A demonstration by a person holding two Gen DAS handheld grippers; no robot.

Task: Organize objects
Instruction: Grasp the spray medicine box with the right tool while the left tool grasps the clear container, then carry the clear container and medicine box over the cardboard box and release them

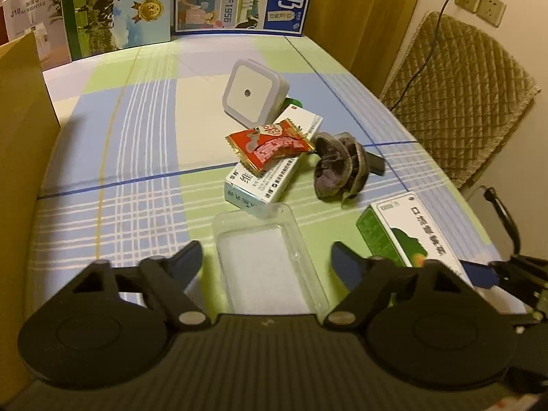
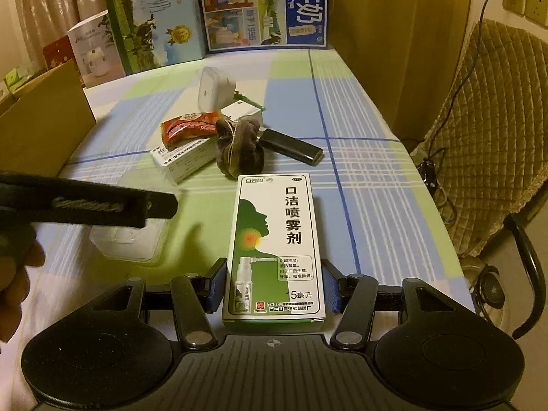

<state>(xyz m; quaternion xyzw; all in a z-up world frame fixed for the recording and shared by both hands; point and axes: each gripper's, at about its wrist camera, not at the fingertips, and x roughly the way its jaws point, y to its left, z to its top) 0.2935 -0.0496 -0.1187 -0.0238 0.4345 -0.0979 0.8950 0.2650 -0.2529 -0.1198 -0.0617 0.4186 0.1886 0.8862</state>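
My left gripper [image 1: 267,257] hangs low over a clear plastic tray [image 1: 263,260] on the checked tablecloth [image 1: 137,157]. Its jaws straddle the tray with a small gap on each side, so it is open. In the right wrist view one of its fingers [image 2: 161,203] reaches over the same tray [image 2: 130,239], with a hand [image 2: 17,267] behind it. My right gripper [image 2: 274,287] is shut on a green and white spray box [image 2: 277,239], which lies flat on the cloth [image 1: 407,236].
Mid-table lie a white night light [image 1: 255,94], a red snack packet [image 1: 270,145] on a white medicine box [image 1: 270,174], a dark scrunchie [image 1: 337,167] and a black stick [image 2: 294,145]. A cardboard box [image 1: 24,137] stands left, milk cartons [image 1: 120,7] behind, a quilted chair [image 1: 459,102] right.
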